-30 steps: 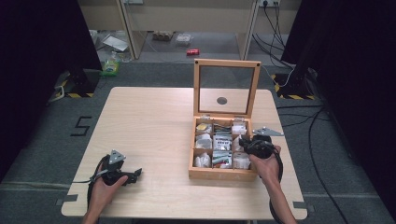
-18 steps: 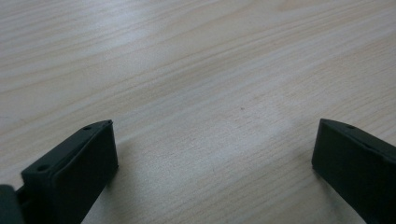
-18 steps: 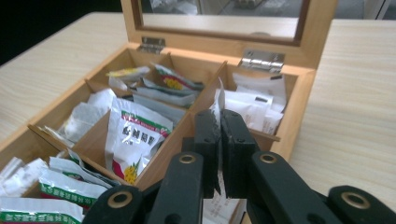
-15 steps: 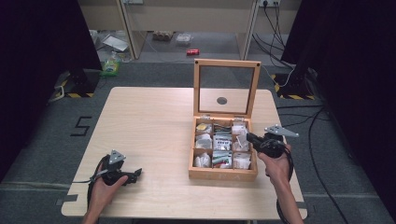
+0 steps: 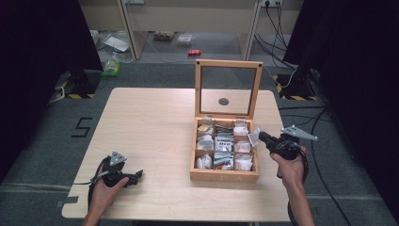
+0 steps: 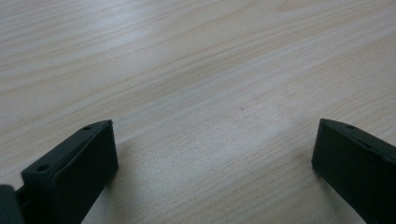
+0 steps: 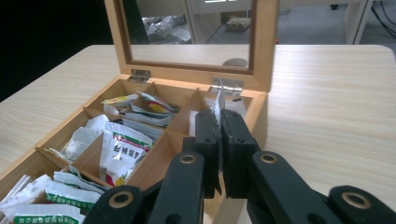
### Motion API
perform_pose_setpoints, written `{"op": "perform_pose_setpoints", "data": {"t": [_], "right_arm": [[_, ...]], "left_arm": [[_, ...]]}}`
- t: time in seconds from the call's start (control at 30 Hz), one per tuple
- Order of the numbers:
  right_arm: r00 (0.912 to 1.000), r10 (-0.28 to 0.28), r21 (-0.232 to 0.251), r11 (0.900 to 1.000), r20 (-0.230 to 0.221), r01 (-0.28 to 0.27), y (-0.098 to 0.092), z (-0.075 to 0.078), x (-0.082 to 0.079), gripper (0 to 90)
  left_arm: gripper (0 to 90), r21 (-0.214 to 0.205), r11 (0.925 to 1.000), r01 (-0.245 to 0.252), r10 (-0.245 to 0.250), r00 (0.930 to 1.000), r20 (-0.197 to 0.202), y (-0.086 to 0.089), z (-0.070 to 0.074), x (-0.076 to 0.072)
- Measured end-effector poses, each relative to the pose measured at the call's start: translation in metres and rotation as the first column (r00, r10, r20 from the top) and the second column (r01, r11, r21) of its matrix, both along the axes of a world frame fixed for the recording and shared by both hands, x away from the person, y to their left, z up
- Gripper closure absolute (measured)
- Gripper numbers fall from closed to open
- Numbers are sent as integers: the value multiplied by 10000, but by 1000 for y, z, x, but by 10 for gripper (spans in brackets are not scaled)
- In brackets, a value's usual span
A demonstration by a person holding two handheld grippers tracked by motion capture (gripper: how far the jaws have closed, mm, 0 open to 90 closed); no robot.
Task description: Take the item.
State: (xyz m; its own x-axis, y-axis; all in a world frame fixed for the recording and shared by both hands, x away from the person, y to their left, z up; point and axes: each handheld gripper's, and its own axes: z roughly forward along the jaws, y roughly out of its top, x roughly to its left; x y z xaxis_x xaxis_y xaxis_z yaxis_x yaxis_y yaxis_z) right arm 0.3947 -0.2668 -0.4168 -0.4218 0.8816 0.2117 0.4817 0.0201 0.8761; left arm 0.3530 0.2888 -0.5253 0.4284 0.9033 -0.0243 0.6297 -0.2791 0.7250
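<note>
An open wooden box (image 5: 224, 177) with a glass lid (image 5: 228, 66) standing upright sits right of centre on the table (image 5: 150, 122). Its compartments hold several tea sachets (image 5: 224, 143) (image 7: 122, 149). My right gripper (image 5: 260, 136) (image 7: 220, 116) hovers over the box's right edge, shut on a thin white sachet (image 5: 254, 138) whose edge sticks up between the pads (image 7: 218, 100). My left gripper (image 5: 139, 175) (image 6: 215, 123) rests low at the table's front left, jaws wide open over bare wood with nothing between them.
The box lid blocks the way behind the compartments. Bare tabletop lies left of the box and in a narrow strip to its right. Cables and clutter lie on the floor beyond the table's far edge.
My right gripper has drawn back to the right and lifted from over the box compartments to its right edge, carrying the white sachet. The left hand has stayed put.
</note>
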Motion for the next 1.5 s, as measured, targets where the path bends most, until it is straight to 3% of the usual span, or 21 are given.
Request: {"op": "perform_pose_setpoints", "data": {"t": [0.4, 0.77, 1.1, 1.5], "right_arm": [[9975, -704, -27, 9975, 8, 704, -26, 0, -5, 866], [9926, -1173, -223, 9929, -319, 1166, -40, -16, -1, 863], [9893, -1205, -536, 9918, -828, 1164, -37, -34, 3, 863], [9883, -1059, -782, 9921, -1097, 977, -29, -45, 5, 860]], "left_arm": [[0, -11, 10000, -5, 5, 10000, 2, 0, 0, 0], [0, 4, 10000, 4, -4, 10000, -1, 0, 0, 0], [0, 4, 10000, 4, -4, 10000, -1, 0, 0, 0], [0, 3, 10000, 3, -3, 10000, -2, 0, 0, 0]]}}
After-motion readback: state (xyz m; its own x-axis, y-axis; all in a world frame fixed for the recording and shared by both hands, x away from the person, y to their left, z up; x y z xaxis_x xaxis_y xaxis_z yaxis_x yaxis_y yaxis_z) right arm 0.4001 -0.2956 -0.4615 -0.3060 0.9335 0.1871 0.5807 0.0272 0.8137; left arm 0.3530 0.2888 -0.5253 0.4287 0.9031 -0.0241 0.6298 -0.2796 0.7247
